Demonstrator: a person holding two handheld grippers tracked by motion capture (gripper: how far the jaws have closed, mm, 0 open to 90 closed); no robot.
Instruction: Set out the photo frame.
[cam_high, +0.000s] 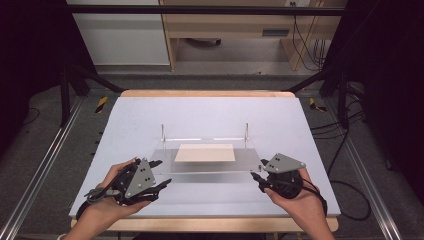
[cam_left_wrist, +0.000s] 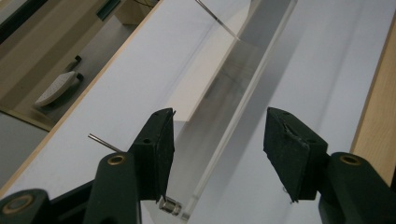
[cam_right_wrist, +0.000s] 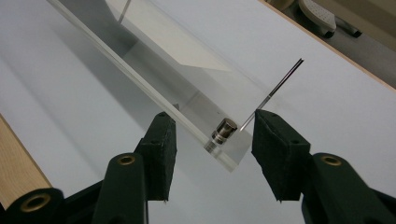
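Observation:
A clear acrylic plate (cam_high: 200, 168) lies flat mid-table on short metal studs, with a beige rectangular sheet (cam_high: 205, 152) at its middle. Two thin metal pins (cam_high: 163, 133) stand upright at its far corners. My left gripper (cam_high: 162, 172) is at the plate's left end, open; in the left gripper view its jaws (cam_left_wrist: 219, 154) straddle the plate's near corner (cam_left_wrist: 205, 186) beside a stud (cam_left_wrist: 169, 205), pads clear of it. My right gripper (cam_high: 257, 169) is at the right end, open; its jaws (cam_right_wrist: 212, 154) straddle the plate's corner (cam_right_wrist: 229, 158) and a stud (cam_right_wrist: 224, 128).
The plate rests on a white board (cam_high: 210, 110) over a wooden tabletop (cam_high: 200, 93). Metal rails (cam_high: 40, 170) run along both sides. Cabinets and cables sit beyond the far edge. White surface lies open in front of and behind the plate.

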